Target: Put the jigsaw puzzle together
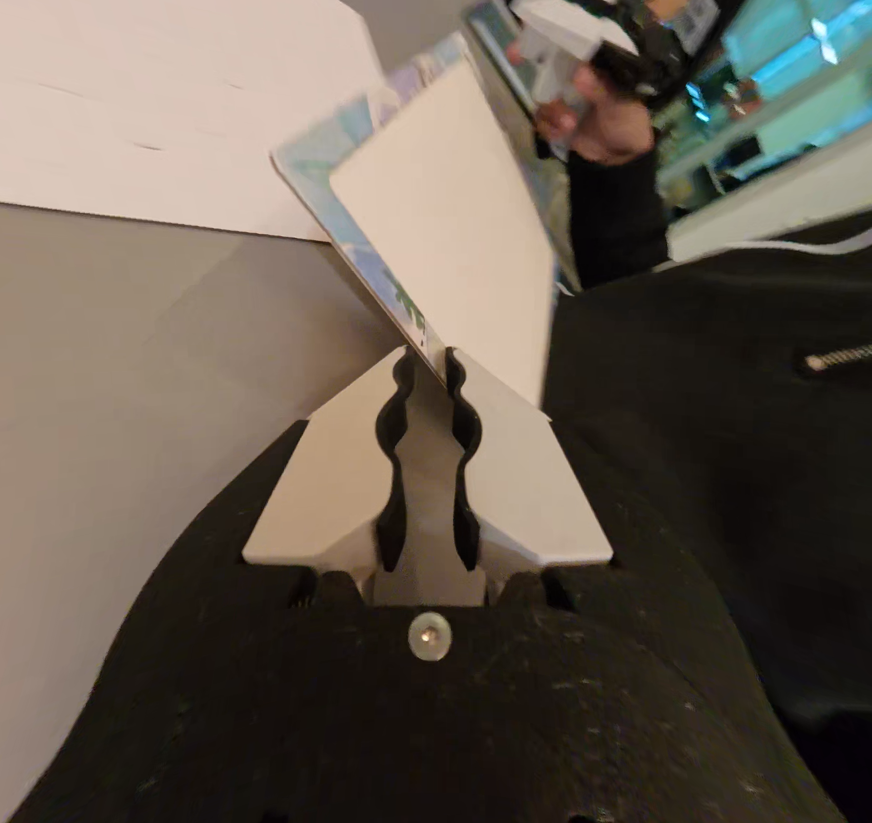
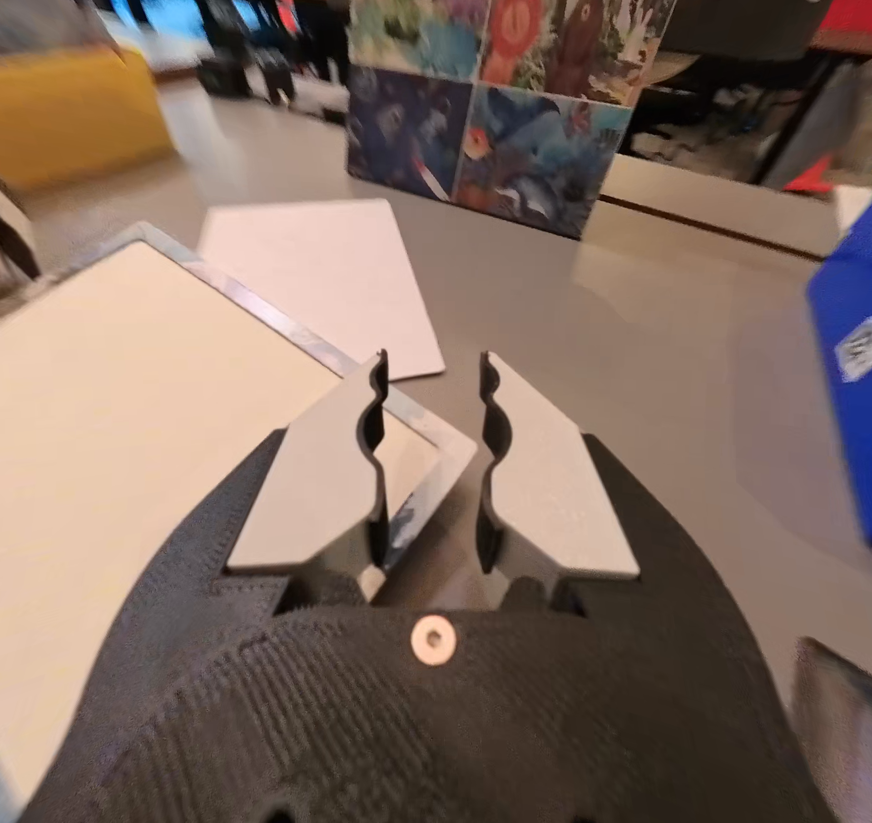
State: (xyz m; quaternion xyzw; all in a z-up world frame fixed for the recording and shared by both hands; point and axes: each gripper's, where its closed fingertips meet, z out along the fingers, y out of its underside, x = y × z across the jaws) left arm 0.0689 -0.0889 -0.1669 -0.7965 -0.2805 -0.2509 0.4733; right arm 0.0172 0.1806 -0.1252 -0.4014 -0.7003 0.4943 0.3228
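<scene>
The puzzle tray (image 1: 439, 215) is a flat board with a white recessed middle and a pale blue printed border. My left gripper (image 1: 428, 359) is shut on its border edge and holds it tilted up off the grey table (image 1: 141, 376). In the right wrist view the tray (image 2: 141, 376) fills the left side. Its near corner lies between the fingers of my right gripper (image 2: 434, 376), which is open; I cannot tell if it touches the tray. That gripper also shows far off in the left wrist view (image 1: 561, 45), held by a hand. No loose puzzle pieces are visible.
A white board (image 2: 321, 281) lies flat on the table beyond the tray; it also shows in the left wrist view (image 1: 165, 93). A colourful picture box (image 2: 490, 93) stands upright at the back. A blue object (image 2: 844, 399) is at the right edge. A person's dark jacket (image 1: 708, 423) is close on the right. The grippers' ends are close to 30 cm from one another.
</scene>
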